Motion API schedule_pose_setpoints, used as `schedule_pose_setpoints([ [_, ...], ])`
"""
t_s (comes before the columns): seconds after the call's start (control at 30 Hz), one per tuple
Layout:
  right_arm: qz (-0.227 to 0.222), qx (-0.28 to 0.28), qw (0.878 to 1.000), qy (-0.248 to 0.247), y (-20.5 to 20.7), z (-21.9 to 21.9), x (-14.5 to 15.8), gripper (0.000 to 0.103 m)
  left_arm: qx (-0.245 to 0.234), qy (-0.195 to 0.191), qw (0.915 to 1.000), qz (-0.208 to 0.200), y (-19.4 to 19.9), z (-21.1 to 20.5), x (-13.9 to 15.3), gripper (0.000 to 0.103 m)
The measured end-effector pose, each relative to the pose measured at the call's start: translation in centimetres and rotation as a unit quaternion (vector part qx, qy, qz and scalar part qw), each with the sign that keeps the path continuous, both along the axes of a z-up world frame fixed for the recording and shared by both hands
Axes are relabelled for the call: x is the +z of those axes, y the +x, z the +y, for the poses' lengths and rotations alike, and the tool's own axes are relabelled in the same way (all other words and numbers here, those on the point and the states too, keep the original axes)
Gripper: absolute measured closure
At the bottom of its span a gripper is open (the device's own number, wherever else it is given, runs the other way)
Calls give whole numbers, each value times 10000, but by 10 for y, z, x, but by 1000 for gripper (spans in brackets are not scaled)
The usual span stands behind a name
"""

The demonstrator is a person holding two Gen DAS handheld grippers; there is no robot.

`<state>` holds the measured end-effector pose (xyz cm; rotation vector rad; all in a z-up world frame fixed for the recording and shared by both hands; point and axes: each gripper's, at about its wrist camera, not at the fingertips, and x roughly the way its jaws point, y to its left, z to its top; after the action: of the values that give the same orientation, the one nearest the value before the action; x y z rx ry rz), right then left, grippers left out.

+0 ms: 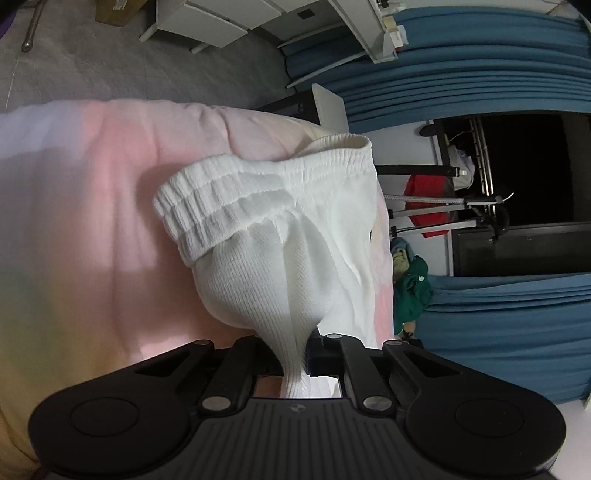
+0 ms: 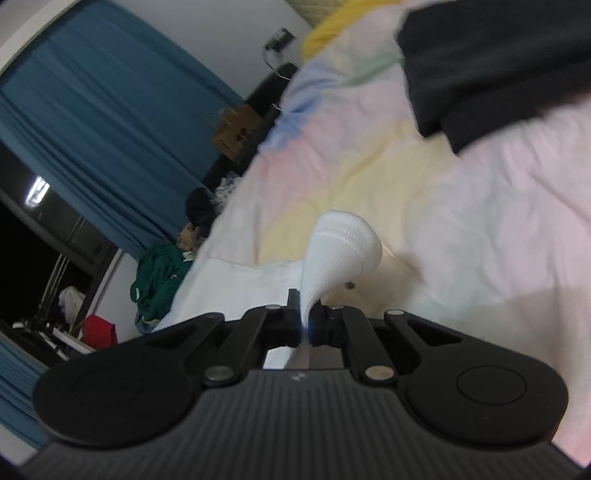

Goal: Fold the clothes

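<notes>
A white knit garment [image 1: 266, 236] with a ribbed elastic waistband [image 1: 207, 206] is held above a pastel pink-and-yellow bedspread [image 1: 92, 192]. My left gripper [image 1: 297, 354] is shut on a bunched part of its fabric, which fans out ahead of the fingers. My right gripper [image 2: 304, 321] is shut on another pinch of the white garment [image 2: 343, 243], whose ribbed edge curls up ahead of it. More white cloth [image 2: 236, 284] lies flat to the left on the bedspread [image 2: 461, 206].
A black garment [image 2: 491, 62] lies on the bed at the upper right. A pile of green, red and other clothes [image 2: 159, 277] sits beside the bed near blue curtains [image 2: 96, 122]. A cardboard box [image 2: 236, 134] and white furniture [image 1: 207, 22] stand on the floor.
</notes>
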<state>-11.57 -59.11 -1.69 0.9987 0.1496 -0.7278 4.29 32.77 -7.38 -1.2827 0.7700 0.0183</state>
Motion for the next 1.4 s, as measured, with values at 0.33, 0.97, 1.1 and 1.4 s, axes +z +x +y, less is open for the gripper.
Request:
schedule_pose_setpoints([
  [0.33,221,159,9990,-361,106,-24,64,98,-150,439,9989,-116,108,-3,85,96],
  [0.97,2202,423,9558,-1904,392,-44,-20,95,-894,1595,9831,87,356,-52,7,89],
  [1.1,1744,954,9745,-1044,376,-58,-17,83,-1033,1727,9790,-324,334,-52,20,83],
  [1.4,291,1069,9918,-643,238,-12,-3,32,-858,1488,9799,-1016,210,-57,53,45],
])
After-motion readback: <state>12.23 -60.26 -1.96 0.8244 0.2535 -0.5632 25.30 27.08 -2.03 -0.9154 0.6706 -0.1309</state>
